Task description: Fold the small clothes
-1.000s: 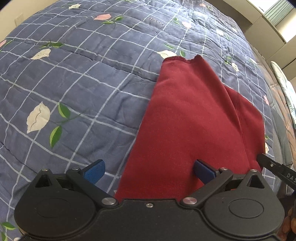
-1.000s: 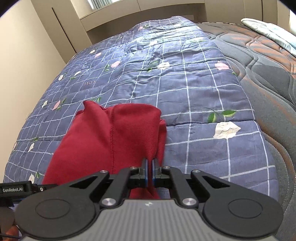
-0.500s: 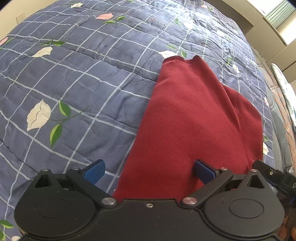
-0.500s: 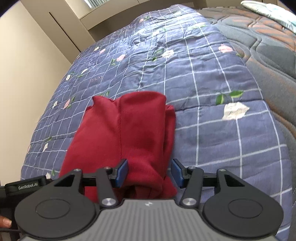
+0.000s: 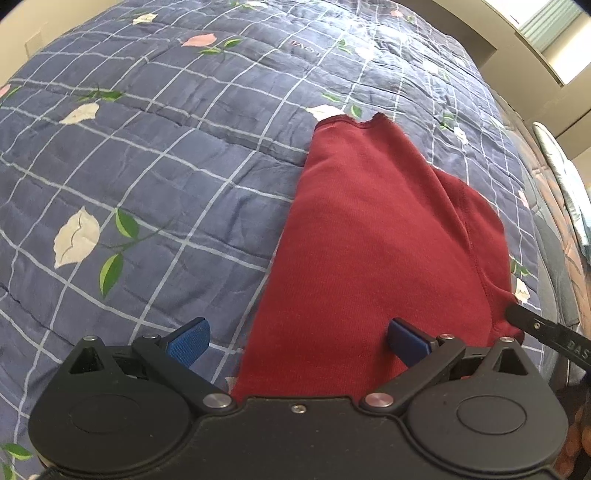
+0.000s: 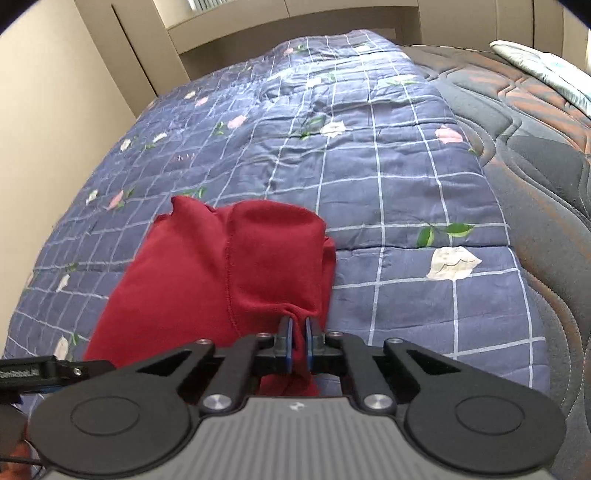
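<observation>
Now | red garment [image 6: 229,266] on quilted bed [image 6: 388,184], long axis running away from both claws | right claw [image 6: 298,341] clamped on near right corner | left claw [image 5: 295,341] spread apart over near left edge, gripping nothing | right nearer.

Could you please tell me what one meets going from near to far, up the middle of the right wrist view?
Right claw, shut on a pinch of cloth → red garment → blue checked floral quilt → beige wall unit at the far end.
</observation>
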The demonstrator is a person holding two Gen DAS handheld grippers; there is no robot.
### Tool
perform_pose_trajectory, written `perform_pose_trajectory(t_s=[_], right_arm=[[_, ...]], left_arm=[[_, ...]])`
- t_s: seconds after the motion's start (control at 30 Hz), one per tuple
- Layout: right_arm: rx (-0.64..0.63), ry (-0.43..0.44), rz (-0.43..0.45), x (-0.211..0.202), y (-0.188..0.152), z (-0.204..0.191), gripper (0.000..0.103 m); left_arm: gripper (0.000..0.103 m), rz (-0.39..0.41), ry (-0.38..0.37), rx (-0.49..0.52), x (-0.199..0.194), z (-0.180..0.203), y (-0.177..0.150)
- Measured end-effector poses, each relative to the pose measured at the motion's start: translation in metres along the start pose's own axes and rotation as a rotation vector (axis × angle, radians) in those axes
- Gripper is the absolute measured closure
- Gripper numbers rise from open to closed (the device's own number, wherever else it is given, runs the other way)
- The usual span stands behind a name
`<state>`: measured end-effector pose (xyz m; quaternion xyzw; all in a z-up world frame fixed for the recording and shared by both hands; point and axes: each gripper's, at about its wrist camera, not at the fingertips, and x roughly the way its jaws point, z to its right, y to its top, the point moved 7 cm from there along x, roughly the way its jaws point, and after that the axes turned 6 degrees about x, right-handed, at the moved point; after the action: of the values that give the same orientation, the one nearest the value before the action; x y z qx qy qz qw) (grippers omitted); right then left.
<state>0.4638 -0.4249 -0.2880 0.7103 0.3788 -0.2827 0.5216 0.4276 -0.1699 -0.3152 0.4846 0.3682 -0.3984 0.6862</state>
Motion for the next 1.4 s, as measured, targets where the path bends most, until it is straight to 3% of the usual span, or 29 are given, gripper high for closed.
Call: perform_pose_trajectory(t_s=[0.2,0.27,0.33,0.5,0.63,1.0,1.23,1.4], right_arm=[[0.002,-0.018,-0.023,0.006,-0.008,0.002,0.092],[0.026,-0.016,-0.025,0.005,-0.008,0.005,0.079],[0.044,-0.026,-0.019,0.003,-0.008,0.008,0.035],[0.034,-0.044,-0.014,-0.005,-0.011,0.014,0.011],[0.042,-0.052,-0.012,-0.008,-0.012,0.019,0.001],[0.029,-0.080,-0.026,-0.004,-0.012,0.019,0.000],[0.045,0.003,0.003,0.001,0.003,0.012,0.000],[0.106,0.011,-0.017,0.019,0.011,0.012,0.000]], left_arm=[[0.001,0.000,0.006,0.015,-0.001,0.000,-0.001],[0.001,0.001,0.010,0.016,-0.001,0.000,-0.001],[0.001,0.002,0.017,0.018,-0.002,-0.001,-0.001],[0.001,0.009,0.044,0.027,-0.007,-0.007,-0.001],[0.001,0.034,0.074,0.044,-0.015,-0.016,0.002],[0.001,0.090,0.151,0.060,-0.019,-0.030,0.023],[0.001,0.109,0.138,0.071,-0.014,-0.031,0.035],[0.001,0.103,0.095,0.049,0.006,-0.032,0.044]])
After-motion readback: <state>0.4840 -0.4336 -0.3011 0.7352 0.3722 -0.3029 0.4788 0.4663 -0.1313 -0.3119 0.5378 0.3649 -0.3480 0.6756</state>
